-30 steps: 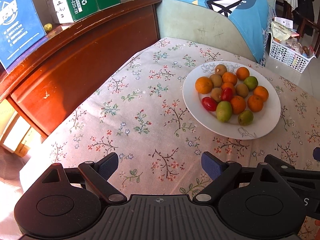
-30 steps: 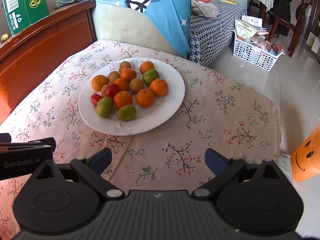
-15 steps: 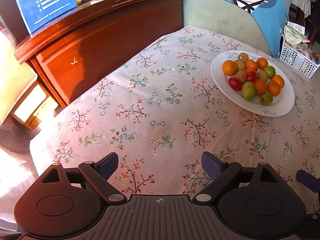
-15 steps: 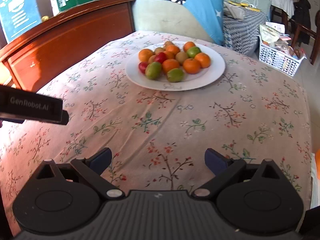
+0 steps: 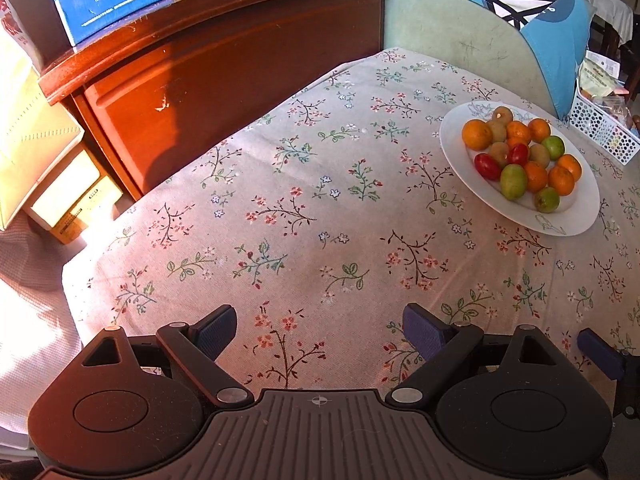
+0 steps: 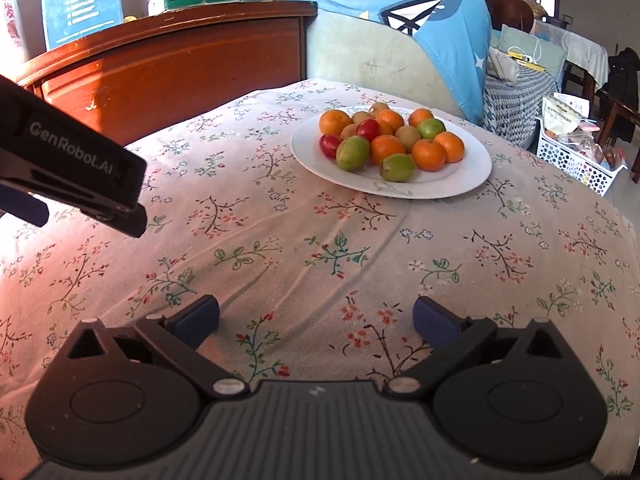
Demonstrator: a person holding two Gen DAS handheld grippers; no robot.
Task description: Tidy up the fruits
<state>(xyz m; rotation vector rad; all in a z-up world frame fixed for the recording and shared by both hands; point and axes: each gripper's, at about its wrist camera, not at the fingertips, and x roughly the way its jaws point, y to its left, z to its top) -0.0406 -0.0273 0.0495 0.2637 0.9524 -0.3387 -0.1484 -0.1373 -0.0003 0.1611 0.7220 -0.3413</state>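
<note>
Right wrist, fruits [image 6: 390, 142] beyond spread claw [image 6: 316, 318]

Bright daylight from the left; warm orange cast on the cloth [image 5: 320, 208] near left, blown-out glare at the left edge. Soft shadow of the cabinet [image 5: 224, 80] on its front. Both views sharp, strong fisheye bending at the edges, dark corners.

Plate [image 6: 460, 184] sits on the tablecloth [image 6: 320, 248], far right of centre, fruits [image 6: 390, 140] piled on it. Wooden cabinet [image 6: 168, 68] behind table at far left, boxes [image 6: 82, 0] on top. Sofa [image 6: 372, 60] behind plate. Basket [image 6: 576, 160] on floor, far right.
</note>
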